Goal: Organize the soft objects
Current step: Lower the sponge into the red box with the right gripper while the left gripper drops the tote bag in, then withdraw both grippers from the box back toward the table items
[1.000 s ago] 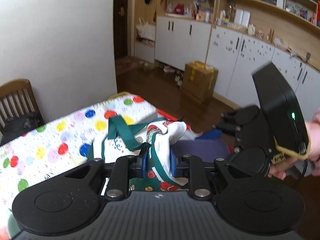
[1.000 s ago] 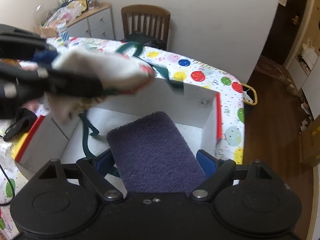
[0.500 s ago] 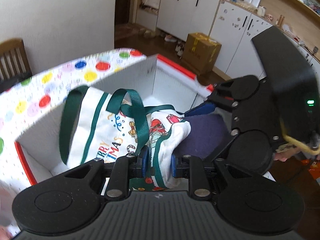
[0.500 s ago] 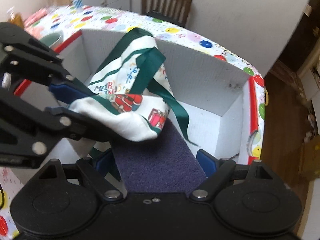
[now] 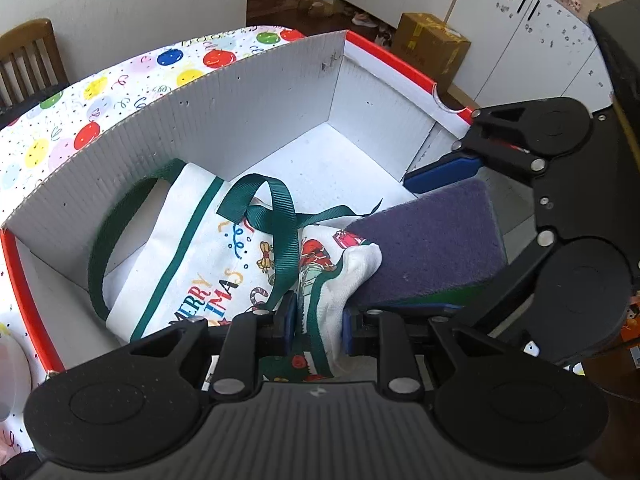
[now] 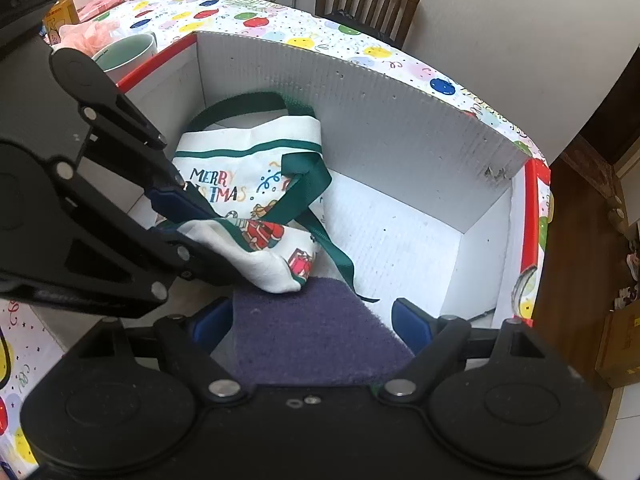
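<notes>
The left gripper (image 5: 319, 322) is clamped on a bunched corner of the white canvas Christmas tote bag with green straps (image 5: 208, 264), most of which lies on the floor of the white corrugated box with a red rim (image 5: 248, 120). Beside it, the right gripper (image 6: 312, 322), jaws spread wide, holds the dark purple scouring pad (image 6: 316, 332) by its edges, just inside the box on the balloon-print tablecloth (image 6: 280, 28).
</notes>
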Available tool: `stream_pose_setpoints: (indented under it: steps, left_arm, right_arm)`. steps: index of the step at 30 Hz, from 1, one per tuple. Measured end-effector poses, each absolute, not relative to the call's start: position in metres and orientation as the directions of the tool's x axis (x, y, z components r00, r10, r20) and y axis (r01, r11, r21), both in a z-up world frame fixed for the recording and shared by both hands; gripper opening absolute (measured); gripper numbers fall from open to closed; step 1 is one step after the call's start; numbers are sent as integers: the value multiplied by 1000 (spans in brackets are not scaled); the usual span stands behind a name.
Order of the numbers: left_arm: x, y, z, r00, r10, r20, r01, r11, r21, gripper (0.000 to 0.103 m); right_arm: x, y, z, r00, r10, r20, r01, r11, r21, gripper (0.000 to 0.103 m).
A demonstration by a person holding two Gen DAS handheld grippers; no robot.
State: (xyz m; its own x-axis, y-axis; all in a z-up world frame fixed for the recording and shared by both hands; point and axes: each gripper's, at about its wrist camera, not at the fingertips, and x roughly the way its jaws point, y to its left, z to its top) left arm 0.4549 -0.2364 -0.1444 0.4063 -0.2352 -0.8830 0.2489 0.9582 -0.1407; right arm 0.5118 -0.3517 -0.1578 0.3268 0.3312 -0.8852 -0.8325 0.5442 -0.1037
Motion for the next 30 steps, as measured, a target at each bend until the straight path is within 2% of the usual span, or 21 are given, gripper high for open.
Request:
stream_pose_setpoints:
  steps: [13, 16, 17, 18, 20, 30]
  left_arm:
    - [448, -249, -138, 450, -202, -870, 258, 962, -90, 25]
    - [442, -247, -132, 468, -210, -859, 256, 962, -96, 32]
    - [441, -246, -130, 476, -211, -854, 253, 963, -96, 38]
    - [439, -246, -127, 485, -211, -849, 251, 963, -96, 53]
    - [434, -244, -121, 511, -216, -832, 247, 964, -99, 63]
    - [400, -230, -75, 637, -194, -746, 197, 977, -86, 63]
  right_arm:
    - [510, -367, -139, 347, 363, -865, -825, 557, -96, 89]
    - [505, -374, -132, 357, 368, -859, -824, 557, -104, 89]
    - [503, -376, -129, 362, 370, -856, -823, 558, -106, 90]
    - [501, -377, -126, 366, 371, -854, -821, 560, -108, 91]
    - [498, -381, -122, 372, 373, -850, -818, 564, -110, 92]
    - [478, -403, -90, 432, 429, -793, -769, 635, -76, 96]
